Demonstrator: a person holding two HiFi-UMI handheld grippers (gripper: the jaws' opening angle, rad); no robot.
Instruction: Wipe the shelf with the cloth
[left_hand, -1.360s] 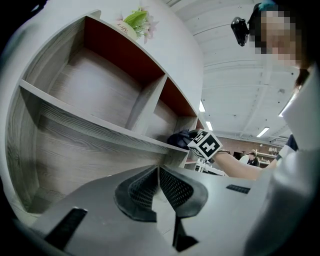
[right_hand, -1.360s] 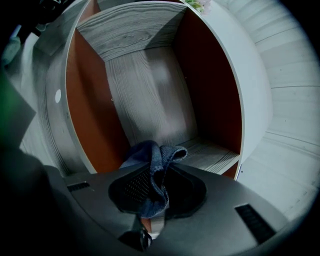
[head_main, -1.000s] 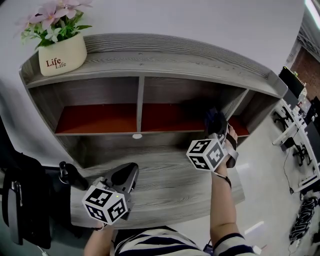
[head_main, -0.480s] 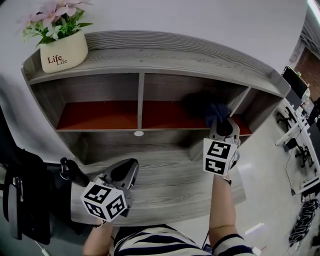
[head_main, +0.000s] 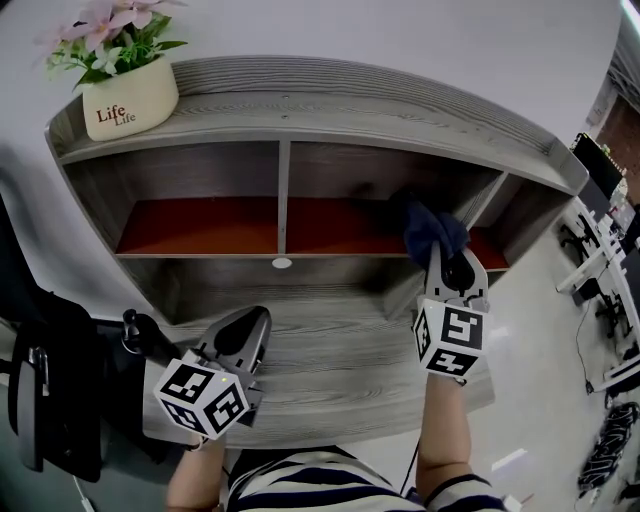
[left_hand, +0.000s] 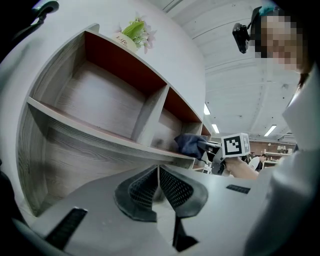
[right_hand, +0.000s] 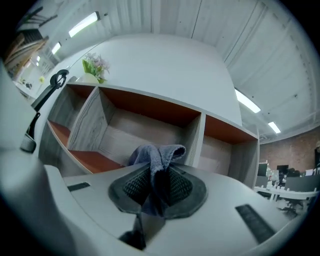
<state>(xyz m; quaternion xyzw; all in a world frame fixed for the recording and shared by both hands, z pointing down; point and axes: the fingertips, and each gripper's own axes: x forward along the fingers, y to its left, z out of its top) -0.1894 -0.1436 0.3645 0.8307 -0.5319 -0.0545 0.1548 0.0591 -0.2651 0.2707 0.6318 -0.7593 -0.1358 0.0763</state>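
The grey wooden shelf unit (head_main: 300, 120) has a red inner board (head_main: 200, 228) split by an upright divider. A dark blue cloth (head_main: 432, 232) is bunched at the front of the right compartment, and my right gripper (head_main: 450, 262) is shut on it. From the right gripper view the cloth (right_hand: 157, 155) sticks up between the closed pads, with the red board (right_hand: 92, 159) beyond. My left gripper (head_main: 248, 328) hovers over the lower wooden ledge (head_main: 340, 350), shut and holding nothing. Its own view shows the cloth (left_hand: 189, 144) far off at the shelf's edge.
A cream flower pot (head_main: 128, 95) stands on the top board at the left. A black chair or bag (head_main: 50, 390) sits at the left of the unit. Office desks (head_main: 610, 250) lie to the right. A white round knob (head_main: 282, 263) marks the shelf's front edge.
My right gripper has drawn back toward me and to the right, bringing the cloth to the right compartment's front. The left gripper has hardly moved.
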